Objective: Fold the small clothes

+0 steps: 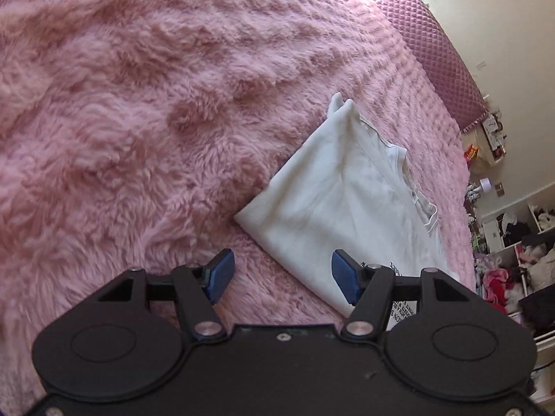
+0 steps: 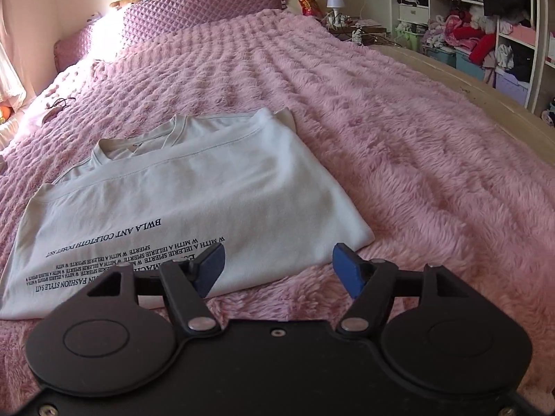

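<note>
A white T-shirt (image 2: pixel 194 187) with dark printed text lies folded on a fluffy pink bedspread (image 2: pixel 399 145). Its collar points toward the headboard and its sides are folded in. In the left wrist view the shirt (image 1: pixel 347 201) lies ahead and to the right. My left gripper (image 1: pixel 282 275) is open and empty, hovering over the shirt's left edge. My right gripper (image 2: pixel 277 267) is open and empty, just above the shirt's near right corner. The blue pads (image 2: pixel 347 272) touch nothing.
A quilted purple headboard cushion (image 2: pixel 204 7) runs along the far end of the bed. A nightstand with a small lamp (image 2: pixel 334 5) and shelves full of clothes (image 2: pixel 468 31) stand to the right. The bed's pale edge (image 2: pixel 468 79) curves along the right.
</note>
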`<state>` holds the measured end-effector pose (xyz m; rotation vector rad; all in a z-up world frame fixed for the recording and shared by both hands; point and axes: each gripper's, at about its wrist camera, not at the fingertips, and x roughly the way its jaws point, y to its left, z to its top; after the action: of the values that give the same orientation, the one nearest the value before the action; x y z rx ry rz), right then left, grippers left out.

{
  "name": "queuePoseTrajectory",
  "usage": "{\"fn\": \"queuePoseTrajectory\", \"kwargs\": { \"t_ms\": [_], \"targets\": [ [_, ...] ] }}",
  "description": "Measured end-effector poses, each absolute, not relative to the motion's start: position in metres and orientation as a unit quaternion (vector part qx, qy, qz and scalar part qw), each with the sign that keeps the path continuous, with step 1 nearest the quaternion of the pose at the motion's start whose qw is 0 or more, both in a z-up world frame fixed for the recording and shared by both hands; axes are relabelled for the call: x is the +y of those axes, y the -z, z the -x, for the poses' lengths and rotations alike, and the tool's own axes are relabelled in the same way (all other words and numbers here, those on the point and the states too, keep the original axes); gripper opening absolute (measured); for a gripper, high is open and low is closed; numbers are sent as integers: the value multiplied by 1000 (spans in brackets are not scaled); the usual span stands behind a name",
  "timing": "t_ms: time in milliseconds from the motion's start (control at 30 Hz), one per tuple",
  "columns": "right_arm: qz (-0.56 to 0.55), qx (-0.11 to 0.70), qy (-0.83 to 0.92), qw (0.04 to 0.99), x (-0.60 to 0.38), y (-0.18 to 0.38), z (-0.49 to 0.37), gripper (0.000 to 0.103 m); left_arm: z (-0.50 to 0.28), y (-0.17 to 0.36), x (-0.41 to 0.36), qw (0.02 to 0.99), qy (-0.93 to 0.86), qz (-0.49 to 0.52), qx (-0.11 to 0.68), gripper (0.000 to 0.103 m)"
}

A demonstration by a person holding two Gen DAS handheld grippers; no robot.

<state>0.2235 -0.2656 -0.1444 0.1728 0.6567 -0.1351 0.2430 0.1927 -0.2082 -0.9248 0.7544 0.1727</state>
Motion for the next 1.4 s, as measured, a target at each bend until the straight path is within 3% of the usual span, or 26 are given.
{"fn": "queuePoseTrajectory", "kwargs": {
  "t_ms": [33, 100, 167, 533, 867, 933, 967, 1000, 1033, 1400],
  "targets": [
    [-86, 322, 71, 940, -264, 142, -222, 71, -244, 209, 191, 825, -83, 434, 352, 65],
    [-89, 317, 81, 941, -260, 139, -218, 87, -248, 209, 186, 829, -87, 428, 348, 65],
    [-88, 312, 86, 942, -257, 136, -216, 94, -256, 210, 184, 827, -90, 431, 349, 66],
    [-108, 336, 126, 927, -256, 148, -222, 98, -276, 227, 200, 788, -113, 513, 322, 69],
    [-111, 344, 115, 925, -253, 149, -227, 98, -287, 218, 189, 799, -90, 518, 291, 64],
    [-113, 344, 114, 925, -253, 150, -226, 98, -291, 221, 189, 800, -96, 516, 292, 58],
    [-115, 343, 114, 925, -253, 150, -225, 98, -290, 224, 190, 799, -100, 518, 290, 44],
    [-118, 343, 114, 925, -254, 150, -225, 98, -290, 225, 191, 797, -106, 518, 292, 24],
    [-121, 346, 113, 923, -255, 150, -226, 98, -290, 229, 193, 793, -114, 519, 298, 15],
    [-124, 347, 109, 923, -256, 148, -226, 98, -281, 218, 191, 798, -108, 520, 284, 9]
  ]
}}
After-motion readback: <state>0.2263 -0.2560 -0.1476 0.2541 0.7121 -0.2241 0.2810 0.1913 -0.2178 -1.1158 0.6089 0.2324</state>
